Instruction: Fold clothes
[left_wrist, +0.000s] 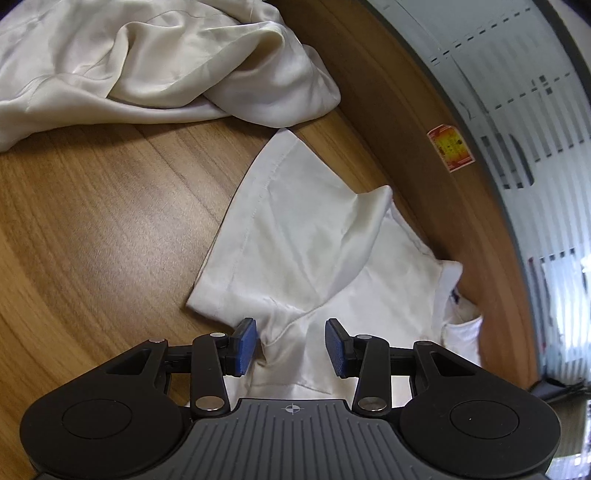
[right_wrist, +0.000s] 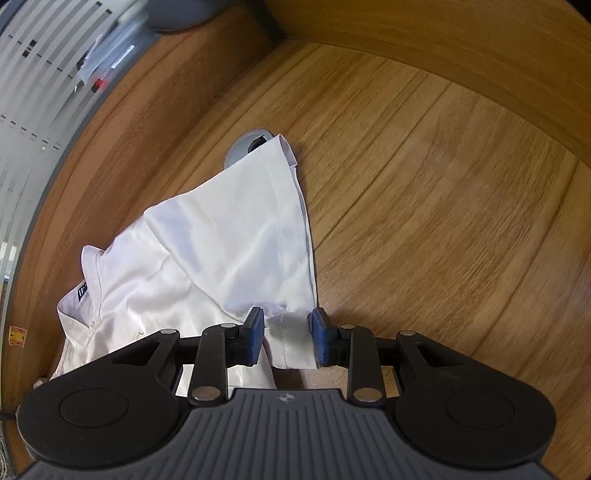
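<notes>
White shirt (left_wrist: 314, 236) lies flat on the counter (left_wrist: 103, 206); left gripper (left_wrist: 290, 345) and right gripper (right_wrist: 287, 339) jaws stand released astride its sleeve seams (pads clear), so closing too shallow risks pinching one layer and skewing the fold.

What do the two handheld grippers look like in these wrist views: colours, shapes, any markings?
Both match. The left gripper and right gripper each have black linkage arms with silver round pivot pins, ending in blue ribbed pads. Behind sits a grey ribbed body with a small white crosshair mark, flanked by two round black housings. No cables, hands or sleeves show.
</notes>
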